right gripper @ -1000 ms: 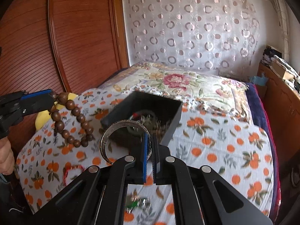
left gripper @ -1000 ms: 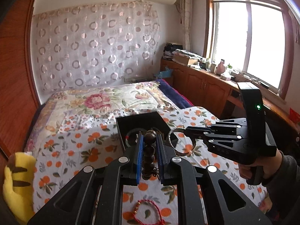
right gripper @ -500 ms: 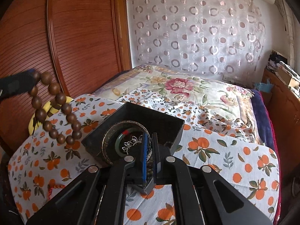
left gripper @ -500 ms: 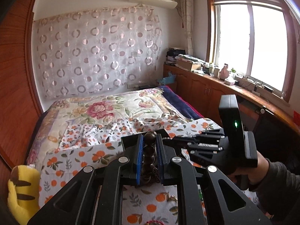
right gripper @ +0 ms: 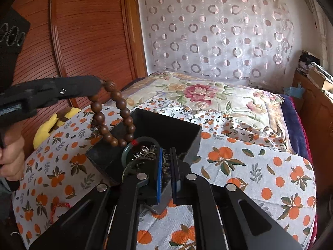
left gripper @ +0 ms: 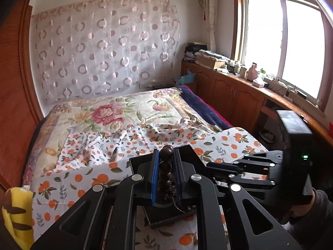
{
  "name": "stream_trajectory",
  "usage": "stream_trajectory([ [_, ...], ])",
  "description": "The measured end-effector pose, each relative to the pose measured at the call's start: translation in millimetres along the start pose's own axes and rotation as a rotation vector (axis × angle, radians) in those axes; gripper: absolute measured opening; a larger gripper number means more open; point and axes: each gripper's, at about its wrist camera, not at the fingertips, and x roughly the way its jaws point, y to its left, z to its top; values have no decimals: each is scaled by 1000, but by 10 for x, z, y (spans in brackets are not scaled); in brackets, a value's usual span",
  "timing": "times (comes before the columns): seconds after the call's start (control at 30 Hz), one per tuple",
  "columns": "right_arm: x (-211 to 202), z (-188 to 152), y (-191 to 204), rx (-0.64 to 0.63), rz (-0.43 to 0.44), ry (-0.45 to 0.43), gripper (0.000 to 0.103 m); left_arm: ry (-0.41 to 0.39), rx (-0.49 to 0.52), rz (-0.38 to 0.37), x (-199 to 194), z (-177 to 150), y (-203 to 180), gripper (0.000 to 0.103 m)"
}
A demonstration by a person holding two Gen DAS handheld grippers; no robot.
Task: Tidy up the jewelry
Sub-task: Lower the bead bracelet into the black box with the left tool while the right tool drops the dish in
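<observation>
— Hand-held gripper on the left (left gripper: 166,175): what is it doing?

— Its blue-lined fingers are clamped on a bracelet of dark wooden beads (right gripper: 113,116). The loop hangs down from the tips, its lowest beads just above the near-left edge of a black box (right gripper: 166,125).

— And the right hand-held gripper (right gripper: 166,173)?

— It reaches over the box with its two fingers a little apart and nothing between them. A grey-green bangle (right gripper: 133,145) with a red mark lies inside the box, just left of the fingertips, on top of a tangle of metal jewelry (right gripper: 145,154).

— Where does the box sit?

— On a white cloth printed with oranges (right gripper: 249,166), spread over a bed (left gripper: 116,112) with a floral quilt. A red string bracelet (right gripper: 59,206) lies on the cloth, well to the left of the box. A yellow plush toy (left gripper: 14,214) rests at the bed's left edge, against a wooden panel.

— Anything beyond the bed?

— A curtain (left gripper: 104,54) patterned with circles, and a bright window (left gripper: 281,41) above wooden cabinets.
</observation>
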Motion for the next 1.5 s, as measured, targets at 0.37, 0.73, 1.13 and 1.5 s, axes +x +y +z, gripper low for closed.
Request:
stream_trajectory([
  [0.37, -14, 4, -60, 16, 1, -1, 9, 30, 0, 8, 248, -27, 55, 12],
  [0.73, -50, 5, -33, 11, -16, -4, 9, 23, 1, 13, 235, -113, 65, 25],
  [1.13, -314, -89, 228, -23, -40, 0, 9, 38, -9, 33, -114, -506, 86, 28],
  [1.5, -403, -416, 493, -28, -45, 58, 9, 55, -23, 47, -434, -862, 83, 28],
])
